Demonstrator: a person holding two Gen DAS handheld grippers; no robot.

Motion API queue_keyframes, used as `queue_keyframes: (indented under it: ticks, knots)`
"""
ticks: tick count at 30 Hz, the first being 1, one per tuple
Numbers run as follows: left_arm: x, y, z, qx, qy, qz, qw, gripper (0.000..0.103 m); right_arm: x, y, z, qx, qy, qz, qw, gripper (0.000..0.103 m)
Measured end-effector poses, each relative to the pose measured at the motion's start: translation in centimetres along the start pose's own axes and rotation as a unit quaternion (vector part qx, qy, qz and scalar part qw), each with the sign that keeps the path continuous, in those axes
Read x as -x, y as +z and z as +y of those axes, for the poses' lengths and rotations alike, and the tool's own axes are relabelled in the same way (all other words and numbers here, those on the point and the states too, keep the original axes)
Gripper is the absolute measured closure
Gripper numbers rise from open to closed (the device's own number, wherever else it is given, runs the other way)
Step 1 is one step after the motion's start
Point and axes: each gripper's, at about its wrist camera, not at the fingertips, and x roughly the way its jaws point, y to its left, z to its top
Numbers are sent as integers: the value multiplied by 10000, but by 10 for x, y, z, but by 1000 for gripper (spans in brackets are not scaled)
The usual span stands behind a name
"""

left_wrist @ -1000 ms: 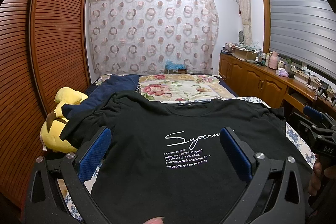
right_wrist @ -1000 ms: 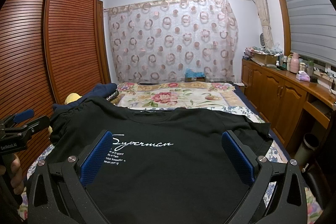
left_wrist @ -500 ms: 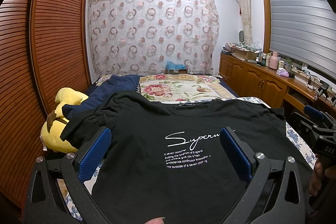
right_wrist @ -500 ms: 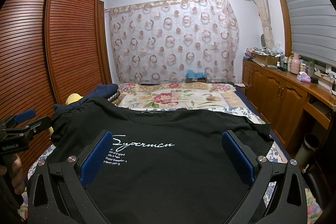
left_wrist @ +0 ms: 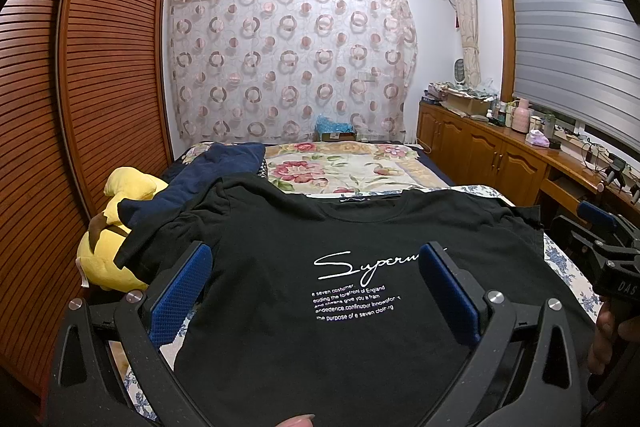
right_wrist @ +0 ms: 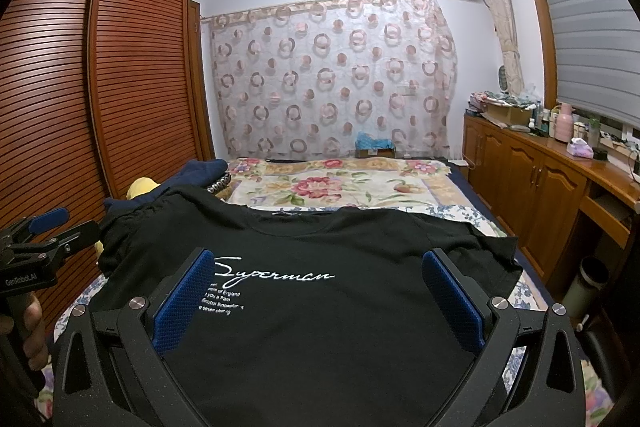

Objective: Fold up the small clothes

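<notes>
A black T-shirt (left_wrist: 304, 227) with white "Superman" lettering lies spread face up on the bed, collar away from me; it also shows in the right wrist view (right_wrist: 320, 307). My left gripper (left_wrist: 316, 267) is open and empty, held above the shirt's lower left part. My right gripper (right_wrist: 320, 275) is open and empty above the shirt's lower right part. Each gripper shows at the edge of the other's view, the right one (left_wrist: 600, 247) and the left one (right_wrist: 44, 239). The shirt's bottom hem is hidden under the grippers.
A yellow plush toy (left_wrist: 116, 227) and a dark blue garment (left_wrist: 200, 179) lie at the shirt's left. A floral blanket (left_wrist: 344, 167) covers the far bed. A slatted wardrobe (left_wrist: 80, 107) stands left, a wooden cabinet (left_wrist: 500, 155) right, a bin (right_wrist: 588, 283) by the bed.
</notes>
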Motion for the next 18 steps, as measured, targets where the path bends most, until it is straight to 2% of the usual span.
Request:
queue_keyframes:
  ticks: [8, 14, 15, 18]
  knots:
    - [0, 0, 1, -19, 21, 44, 10000, 0, -7, 0, 2, 16, 120, 60, 9999, 0]
    - [2, 2, 35, 103, 107, 116, 9998, 0, -12, -1, 1, 61, 334, 142, 9993, 0]
    - [-11, -4, 33, 123, 130, 134, 9998, 0, -13, -1, 2, 76, 369, 161, 9992, 0]
    - [-18, -8, 52, 145, 286, 240, 9992, 0, -18, 2, -2, 113, 423, 202, 9988, 0]
